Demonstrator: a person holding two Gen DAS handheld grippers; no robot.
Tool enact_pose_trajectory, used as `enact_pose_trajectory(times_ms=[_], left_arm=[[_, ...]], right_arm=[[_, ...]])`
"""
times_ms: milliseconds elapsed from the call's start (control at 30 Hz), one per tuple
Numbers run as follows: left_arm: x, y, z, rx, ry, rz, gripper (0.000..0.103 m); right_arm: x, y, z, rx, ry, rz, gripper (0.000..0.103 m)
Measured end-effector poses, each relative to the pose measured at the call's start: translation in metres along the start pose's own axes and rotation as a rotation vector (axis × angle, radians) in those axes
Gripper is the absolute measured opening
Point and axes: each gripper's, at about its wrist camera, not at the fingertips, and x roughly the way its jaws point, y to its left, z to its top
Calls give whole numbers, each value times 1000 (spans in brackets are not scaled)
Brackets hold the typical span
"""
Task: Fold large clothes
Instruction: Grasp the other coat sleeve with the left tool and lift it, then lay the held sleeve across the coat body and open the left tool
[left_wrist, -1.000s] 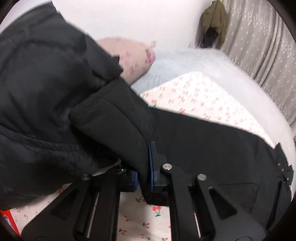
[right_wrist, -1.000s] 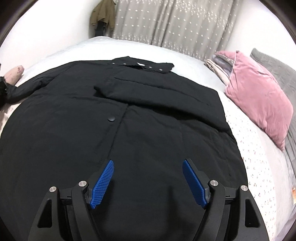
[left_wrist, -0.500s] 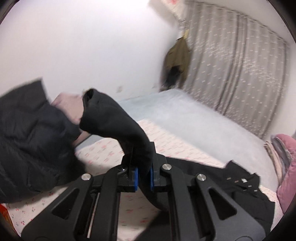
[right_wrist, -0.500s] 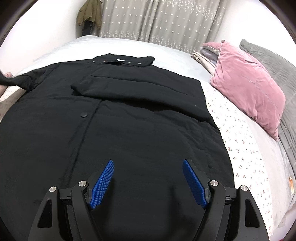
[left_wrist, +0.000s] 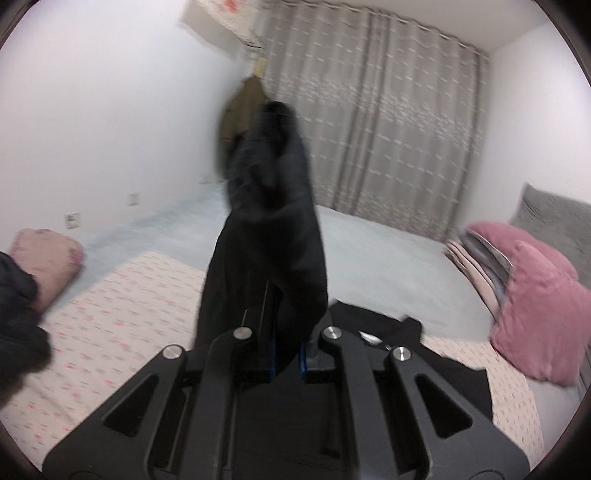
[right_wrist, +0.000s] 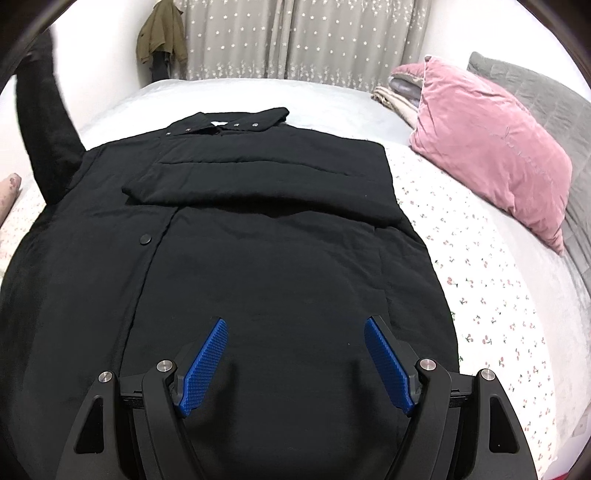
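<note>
A large black padded coat (right_wrist: 258, 258) lies front-up on the bed, collar at the far end, one sleeve folded across its chest. My left gripper (left_wrist: 284, 354) is shut on the coat's other sleeve (left_wrist: 269, 229) and holds it raised in the air; that lifted sleeve also shows in the right wrist view (right_wrist: 44, 122) at the far left. My right gripper (right_wrist: 295, 358) is open and empty, hovering over the lower part of the coat. The coat's collar (left_wrist: 373, 325) shows just beyond the left gripper.
A pink velvet pillow (right_wrist: 487, 147) and a grey pillow (right_wrist: 546, 110) lie at the bed's right side. A pink rolled cushion (left_wrist: 48, 262) sits at the left. The floral sheet (right_wrist: 480, 280) borders the coat. An olive jacket (right_wrist: 160, 37) hangs by the curtain.
My left gripper has lifted the sleeve from low beside the coat up into the air and swung toward the coat. The right gripper has stayed open and drifted slightly over the coat.
</note>
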Motion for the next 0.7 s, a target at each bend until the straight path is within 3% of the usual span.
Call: enact_pose_trajectory(times_ms=[167, 333, 500, 567, 700], left_arm=[[27, -42, -54, 33, 111, -120, 10], [62, -58, -122, 64, 341, -206, 15], [81, -72, -173, 270, 549, -229, 30], [76, -75, -173, 322, 545, -225, 32], [55, -77, -156, 282, 497, -311, 57]], right_arm=[[7, -19, 3, 62, 40, 39, 78], [8, -32, 3, 100, 51, 67, 78], [8, -37, 3, 121, 63, 97, 78], [8, -37, 2, 121, 65, 101, 78], [6, -39, 2, 128, 61, 102, 78]])
